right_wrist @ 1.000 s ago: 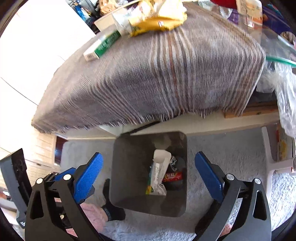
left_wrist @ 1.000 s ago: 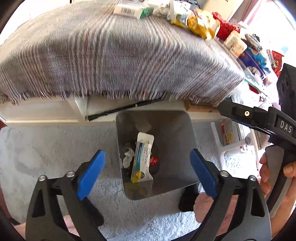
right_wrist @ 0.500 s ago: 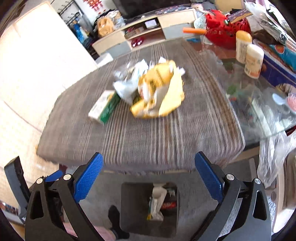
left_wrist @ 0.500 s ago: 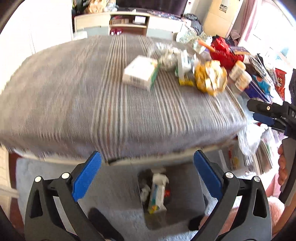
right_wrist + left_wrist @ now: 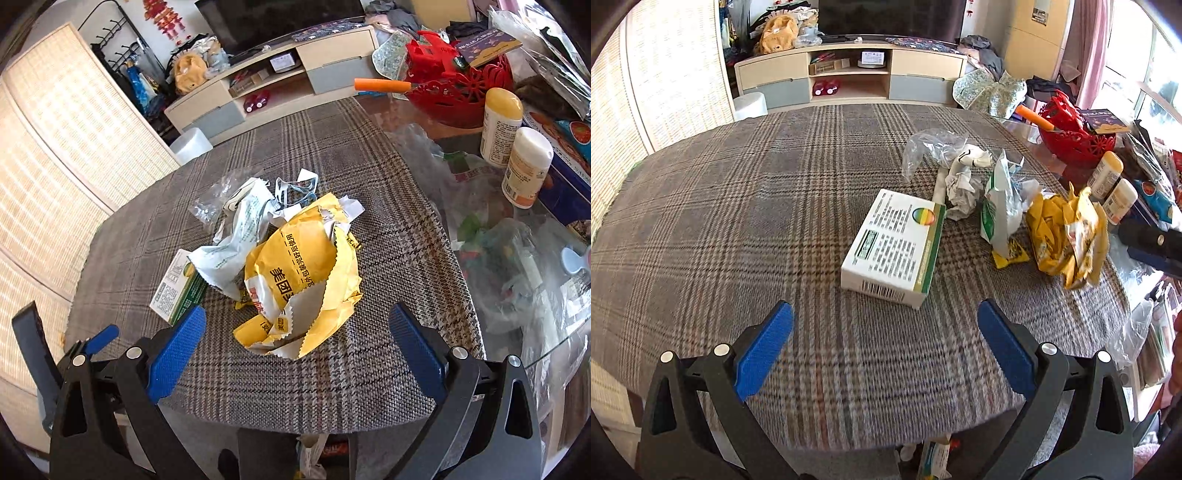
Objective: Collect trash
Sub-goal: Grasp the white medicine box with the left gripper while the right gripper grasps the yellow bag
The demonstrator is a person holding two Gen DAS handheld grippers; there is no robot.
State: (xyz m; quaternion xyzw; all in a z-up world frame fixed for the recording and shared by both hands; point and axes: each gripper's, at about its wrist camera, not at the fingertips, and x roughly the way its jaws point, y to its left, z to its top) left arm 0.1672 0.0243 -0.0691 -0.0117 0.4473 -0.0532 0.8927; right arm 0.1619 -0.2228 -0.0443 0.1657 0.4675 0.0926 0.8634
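Your left gripper and right gripper both gape wide, holding nothing, above the near edge of the plaid-covered table. The white-and-green box, barcode end nearest you, runs lengthwise away toward the far right. The crumpled yellow bag printed 美团 lies beside it, toward the right edge.

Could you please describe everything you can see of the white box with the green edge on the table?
The white box is a flat rectangular carton, apparently cardboard, closed and lying flat on the plaid tablecloth. Its top carries dense small print and a rainbow circle; one long side is green, the near end shows a barcode. Its far corner meets crumpled paper. Neither gripper touches it.
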